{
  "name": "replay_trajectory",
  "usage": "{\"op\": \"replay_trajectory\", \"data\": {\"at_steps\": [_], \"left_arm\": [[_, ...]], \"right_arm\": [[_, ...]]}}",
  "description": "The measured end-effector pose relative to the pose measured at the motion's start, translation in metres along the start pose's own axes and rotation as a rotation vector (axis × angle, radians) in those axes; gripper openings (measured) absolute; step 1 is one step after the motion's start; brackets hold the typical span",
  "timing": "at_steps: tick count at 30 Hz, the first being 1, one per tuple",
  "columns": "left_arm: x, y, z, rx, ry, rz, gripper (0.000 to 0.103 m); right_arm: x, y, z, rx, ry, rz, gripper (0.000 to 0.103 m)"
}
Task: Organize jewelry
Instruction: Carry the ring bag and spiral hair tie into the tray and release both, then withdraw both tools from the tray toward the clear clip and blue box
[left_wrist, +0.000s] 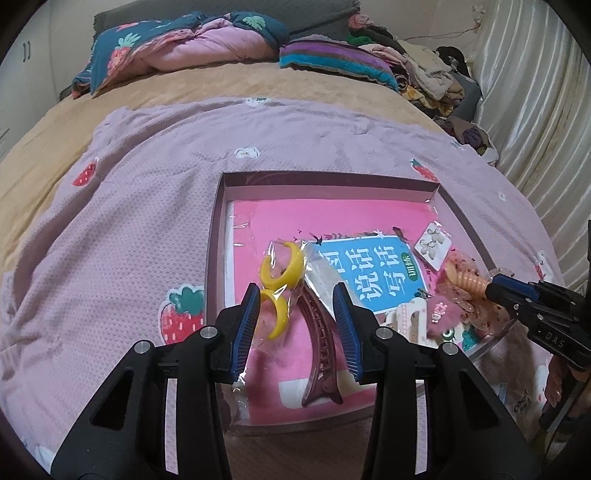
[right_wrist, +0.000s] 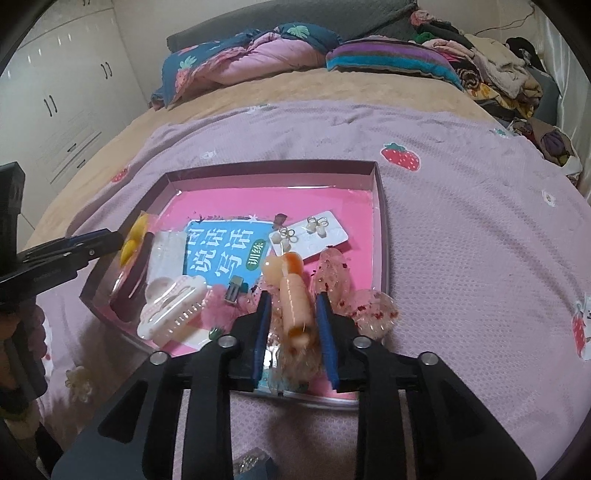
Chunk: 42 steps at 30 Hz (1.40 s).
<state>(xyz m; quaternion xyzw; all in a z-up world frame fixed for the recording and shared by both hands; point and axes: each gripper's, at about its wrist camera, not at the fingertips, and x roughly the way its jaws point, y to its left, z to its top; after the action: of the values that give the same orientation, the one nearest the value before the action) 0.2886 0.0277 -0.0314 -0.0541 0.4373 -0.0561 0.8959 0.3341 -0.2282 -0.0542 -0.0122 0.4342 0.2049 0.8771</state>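
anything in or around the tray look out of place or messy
Yes. One clear glitter hair clip hangs over the tray's right rim onto the bedspread instead of lying inside. Inside, the white claw clip, yellow earrings and earring card lie jumbled on a pink book.

The left gripper (left_wrist: 297, 301) is pointing steeply downward, its blue-padded jaws standing partly apart with the pads pressing on nothing. Seen from the right wrist camera, it is reaching in from the left edge (right_wrist: 110, 242), and part of the hand (right_wrist: 31, 325) gripping its handle is showing below it. The right gripper (right_wrist: 291, 308) is tilting down at a similar angle, its jaws sitting slightly apart, pads clear on both sides. From the left wrist camera it is entering from the right (left_wrist: 496, 290).
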Motion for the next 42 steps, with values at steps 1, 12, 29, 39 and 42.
{"op": "replay_trajectory", "data": {"at_steps": [1, 12, 29, 39, 42], "left_arm": [[-0.001, 0.000, 0.000, 0.000, 0.000, -0.001, 0.033], [-0.019, -0.006, 0.003, -0.011, -0.028, -0.002, 0.052], [-0.093, -0.012, -0.002, -0.039, -0.138, 0.045, 0.093], [-0.121, -0.015, -0.027, -0.018, -0.162, 0.064, 0.093], [-0.122, -0.013, -0.039, -0.018, -0.149, 0.073, 0.093]], "right_arm": [[-0.003, 0.000, -0.001, -0.001, -0.003, 0.000, 0.029], [-0.034, 0.002, -0.006, -0.005, -0.046, 0.001, 0.047], [-0.107, 0.011, -0.013, 0.009, -0.186, 0.018, 0.083], [-0.130, 0.022, -0.030, -0.016, -0.198, 0.019, 0.084], [-0.128, 0.026, -0.038, -0.018, -0.180, 0.024, 0.084]]}}
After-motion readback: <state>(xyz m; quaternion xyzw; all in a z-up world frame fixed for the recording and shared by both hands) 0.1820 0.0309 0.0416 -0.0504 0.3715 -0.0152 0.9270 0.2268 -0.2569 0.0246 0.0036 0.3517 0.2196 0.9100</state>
